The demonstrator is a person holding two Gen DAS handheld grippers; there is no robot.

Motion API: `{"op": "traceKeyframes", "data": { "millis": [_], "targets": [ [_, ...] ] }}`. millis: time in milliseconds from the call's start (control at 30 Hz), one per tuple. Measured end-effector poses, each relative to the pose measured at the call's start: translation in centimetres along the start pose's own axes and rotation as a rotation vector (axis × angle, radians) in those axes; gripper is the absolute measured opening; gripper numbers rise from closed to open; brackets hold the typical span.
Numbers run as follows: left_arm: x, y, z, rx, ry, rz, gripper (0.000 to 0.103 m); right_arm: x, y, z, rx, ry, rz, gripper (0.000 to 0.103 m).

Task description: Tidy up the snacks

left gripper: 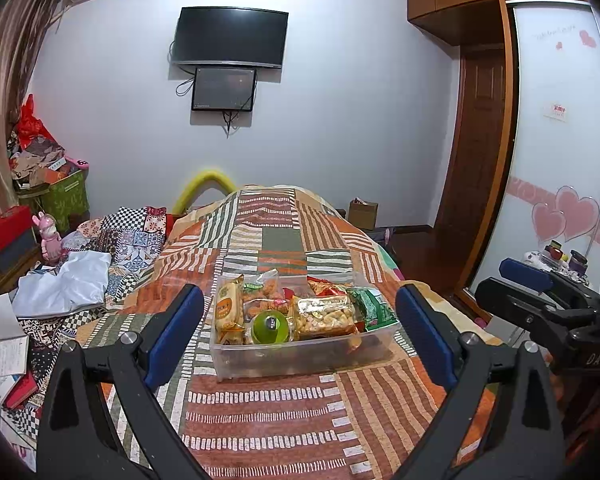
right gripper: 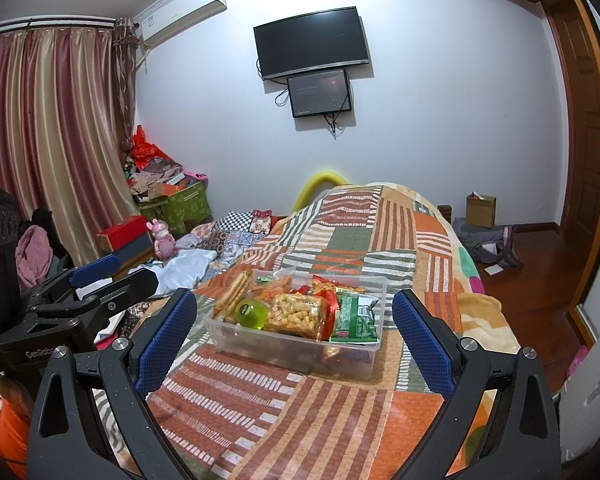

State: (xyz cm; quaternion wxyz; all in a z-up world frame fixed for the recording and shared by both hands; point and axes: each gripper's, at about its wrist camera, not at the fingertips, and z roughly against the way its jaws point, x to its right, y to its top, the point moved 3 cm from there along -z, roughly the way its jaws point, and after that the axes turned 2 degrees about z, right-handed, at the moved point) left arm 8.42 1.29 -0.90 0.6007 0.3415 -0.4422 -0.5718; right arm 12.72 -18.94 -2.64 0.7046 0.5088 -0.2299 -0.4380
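Note:
A clear plastic bin full of snacks sits on the patchwork bedspread. Inside are a green round jelly cup, a clear pack of yellow puffs, a green packet, a cracker pack and several orange and red packs. My left gripper is open and empty, short of the bin. My right gripper is open and empty, short of the bin. The right gripper shows at the right edge of the left wrist view, and the left gripper at the left edge of the right wrist view.
The bed runs toward the far wall. To its left lie a white cloth, a pink rabbit toy, notebooks and green boxes. A wardrobe and wooden floor are on the right.

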Motion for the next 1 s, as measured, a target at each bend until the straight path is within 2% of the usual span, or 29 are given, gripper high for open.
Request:
{"op": "traceKeyframes", "data": {
  "millis": [467,1000],
  "targets": [
    [-0.14,0.09,0.12,0.008,-0.006,-0.004,0.097,0.2,-0.23,-0.02,-0.008,-0.009,-0.01,0.098],
    [-0.08,-0.48,-0.71,-0.019,-0.006,-0.006,0.098,0.82,-0.64,-0.35,-0.018,-0.013,-0.024,0.098]
  ]
}}
